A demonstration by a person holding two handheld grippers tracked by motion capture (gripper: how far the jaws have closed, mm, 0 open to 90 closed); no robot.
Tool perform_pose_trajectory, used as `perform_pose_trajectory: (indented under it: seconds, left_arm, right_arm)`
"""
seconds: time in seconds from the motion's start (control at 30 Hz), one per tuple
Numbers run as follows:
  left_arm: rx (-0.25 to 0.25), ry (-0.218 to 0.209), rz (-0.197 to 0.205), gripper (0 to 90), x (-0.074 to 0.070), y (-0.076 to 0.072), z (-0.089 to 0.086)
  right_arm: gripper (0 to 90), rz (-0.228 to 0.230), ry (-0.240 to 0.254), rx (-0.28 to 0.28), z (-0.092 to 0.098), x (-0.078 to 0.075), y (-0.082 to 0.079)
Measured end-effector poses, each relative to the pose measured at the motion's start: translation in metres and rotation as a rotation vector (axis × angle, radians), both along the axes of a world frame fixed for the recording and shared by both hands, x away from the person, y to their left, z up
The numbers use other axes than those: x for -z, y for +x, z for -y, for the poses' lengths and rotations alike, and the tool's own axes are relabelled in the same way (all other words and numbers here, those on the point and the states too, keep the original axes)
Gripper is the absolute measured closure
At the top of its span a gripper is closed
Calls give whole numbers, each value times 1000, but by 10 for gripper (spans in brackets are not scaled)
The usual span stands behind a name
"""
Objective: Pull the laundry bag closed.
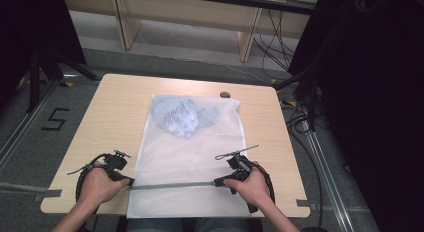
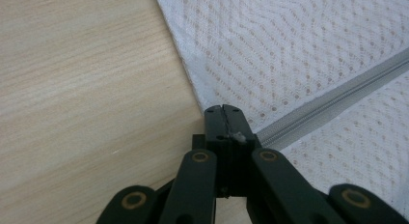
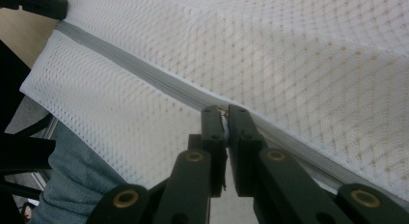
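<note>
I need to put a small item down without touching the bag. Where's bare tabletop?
Widest bare wood lies left of the mesh bag, from the left claw up to the table's far edge. A narrower strip runs along the bag's right side. Near edge is crowded: both hands, right claw, zipper.

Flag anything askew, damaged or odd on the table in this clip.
Nothing looks damaged or spilled. The white mesh bag lies flat with a bluish garment inside, though its near edge hangs past the table front. A small dark object, too small to identify, sits by the bag's far corner.
</note>
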State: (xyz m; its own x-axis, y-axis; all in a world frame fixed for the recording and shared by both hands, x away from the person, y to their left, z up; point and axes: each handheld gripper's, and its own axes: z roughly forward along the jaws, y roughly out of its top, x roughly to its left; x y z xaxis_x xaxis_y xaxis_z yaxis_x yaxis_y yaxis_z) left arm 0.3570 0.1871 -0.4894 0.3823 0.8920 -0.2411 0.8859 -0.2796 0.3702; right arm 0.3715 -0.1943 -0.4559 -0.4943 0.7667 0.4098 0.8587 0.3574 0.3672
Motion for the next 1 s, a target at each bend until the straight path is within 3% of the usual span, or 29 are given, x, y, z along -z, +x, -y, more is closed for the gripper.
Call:
perform_pose_trajectory:
  seconds: [0.33,0.37,0.47,0.53,0.67,0.7,0.77,0.9,1.0]
  left_arm:
    - [-5,-1,3,900,0,0,1]
    - [13,5,-4,900,0,0,-1]
    - [-5,0,2,900,0,0,1]
    - [15,7,-6,900,-1,0,-1]
    - [15,6,-5,900,-1,0,0]
    - [14,6,-5,900,-1,0,0]
    - [-4,0,2,900,0,0,1]
    - [16,5,-4,900,0,0,-1]
    - [15,5,-5,900,0,0,-1]
  right_arm:
    - [870,-9,-8,13,2,1,0]
    - [870,-30,-4,19,3,0,0]
    - [870,-14,-7,13,5,0,0]
    - [870,-2,7,4,6,1,1]
    - [870,-20,-17,27,6,1,0]
    - [870,-27,-4,28,6,0,0]
    - [870,0,-1,11,8,1,1]
    - [869,-24,-3,33,9,-1,0]
    - [870,-5,0,21,12,1,2]
